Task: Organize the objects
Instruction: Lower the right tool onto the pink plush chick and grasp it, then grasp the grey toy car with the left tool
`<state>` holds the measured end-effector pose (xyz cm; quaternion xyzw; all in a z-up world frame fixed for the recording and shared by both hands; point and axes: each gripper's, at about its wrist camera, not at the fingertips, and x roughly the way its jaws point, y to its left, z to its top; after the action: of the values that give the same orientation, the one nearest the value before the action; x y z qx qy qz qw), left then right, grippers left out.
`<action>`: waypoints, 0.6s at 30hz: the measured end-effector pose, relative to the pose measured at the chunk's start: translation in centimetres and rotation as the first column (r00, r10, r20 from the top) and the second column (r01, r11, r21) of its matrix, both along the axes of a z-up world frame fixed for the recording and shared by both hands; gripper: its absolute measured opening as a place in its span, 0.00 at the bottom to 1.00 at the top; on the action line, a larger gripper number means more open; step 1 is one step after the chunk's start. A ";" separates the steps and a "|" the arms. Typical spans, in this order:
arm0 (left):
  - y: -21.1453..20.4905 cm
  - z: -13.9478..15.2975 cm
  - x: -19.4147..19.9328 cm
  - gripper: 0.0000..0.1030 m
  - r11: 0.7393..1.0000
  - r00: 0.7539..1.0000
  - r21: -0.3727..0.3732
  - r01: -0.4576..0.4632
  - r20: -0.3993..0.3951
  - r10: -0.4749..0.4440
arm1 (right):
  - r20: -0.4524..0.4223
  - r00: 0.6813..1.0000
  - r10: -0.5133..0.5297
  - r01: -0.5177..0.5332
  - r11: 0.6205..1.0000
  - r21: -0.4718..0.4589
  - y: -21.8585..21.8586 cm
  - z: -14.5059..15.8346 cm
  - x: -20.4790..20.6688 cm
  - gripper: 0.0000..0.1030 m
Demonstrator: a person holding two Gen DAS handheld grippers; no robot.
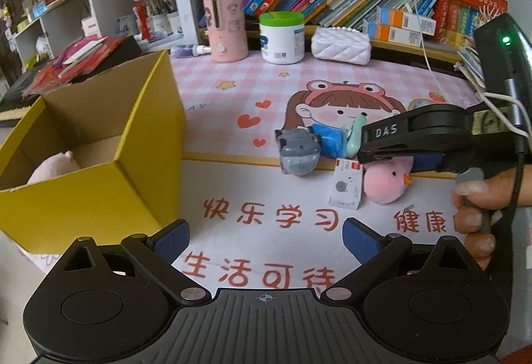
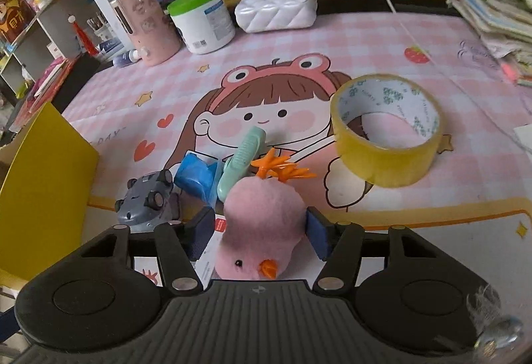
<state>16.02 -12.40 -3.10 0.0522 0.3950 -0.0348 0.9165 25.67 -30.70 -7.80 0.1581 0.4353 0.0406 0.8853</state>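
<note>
Bookshelves back a bench [image 2: 432,41] covered by a pink cartoon mat. Right tongs [image 2: 262,232] straddle a pink plush chick [image 2: 262,214] lying on the mat, the right pad touching it, the left just beside. Left tongs [image 1: 266,236] hang released, empty, beside a yellow cardboard box [image 1: 83,197]. Near the chick: a grey toy car [image 2: 146,202] and a tape roll [image 2: 387,131].
</note>
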 end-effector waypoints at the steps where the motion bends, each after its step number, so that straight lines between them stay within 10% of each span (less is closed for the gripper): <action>1: -0.2 0.0 0.2 0.97 1.000 1.000 0.000 0.005 -0.001 -0.005 | -0.005 1.000 -0.004 0.004 1.000 0.004 -0.2 -0.2 0.2 0.49; 18: -3.4 -1.3 7.7 0.81 0.996 0.996 -0.014 -0.082 0.019 0.083 | 0.146 0.989 0.030 -0.006 0.986 -0.165 -3.8 3.5 -4.6 0.45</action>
<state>23.74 -15.78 -4.42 0.0300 0.3876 0.0009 0.9214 21.09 -34.49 -4.30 0.0774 0.3719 0.0244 0.9247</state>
